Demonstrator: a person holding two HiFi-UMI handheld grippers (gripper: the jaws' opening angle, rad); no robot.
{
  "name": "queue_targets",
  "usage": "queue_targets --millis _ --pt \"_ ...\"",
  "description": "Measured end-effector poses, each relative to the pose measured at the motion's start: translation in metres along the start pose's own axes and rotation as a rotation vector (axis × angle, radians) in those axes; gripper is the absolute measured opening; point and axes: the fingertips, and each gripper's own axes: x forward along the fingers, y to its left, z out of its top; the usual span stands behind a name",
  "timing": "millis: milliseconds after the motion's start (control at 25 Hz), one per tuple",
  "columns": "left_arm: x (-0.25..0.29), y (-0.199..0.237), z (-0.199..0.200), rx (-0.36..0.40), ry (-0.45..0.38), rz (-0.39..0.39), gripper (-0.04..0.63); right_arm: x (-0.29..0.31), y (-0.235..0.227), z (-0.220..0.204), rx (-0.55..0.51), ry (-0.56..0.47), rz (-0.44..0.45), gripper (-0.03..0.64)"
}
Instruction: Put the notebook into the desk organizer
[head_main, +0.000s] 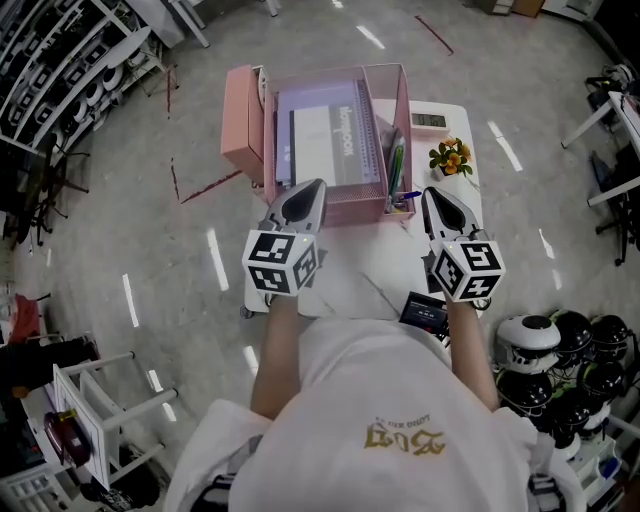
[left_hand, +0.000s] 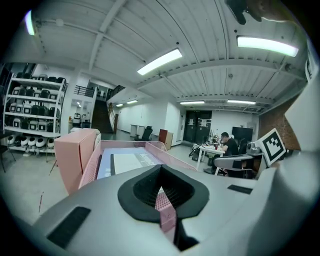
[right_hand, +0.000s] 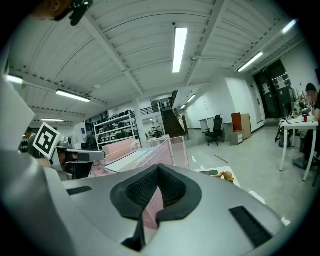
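A big open lab-cum-office — shelving racks (left_hand: 32, 112) of gear, ceiling strip lights (left_hand: 160, 61), desks (left_hand: 209, 148), polished floor (head_main: 150, 250).

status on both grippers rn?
left gripper: jaws closed on the pink mesh wall of the desk organizer.
right gripper: jaws closed, also pinching the desk organizer's mesh.
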Motion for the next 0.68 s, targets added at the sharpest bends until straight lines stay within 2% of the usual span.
queue_targets --millis 680 --pt "-0.0003 0.0003 -0.0046 -0.023 0.008 -0.014 0.017 -0.0003 0.0006 0.0014 0.001 -0.003 0.007 0.009"
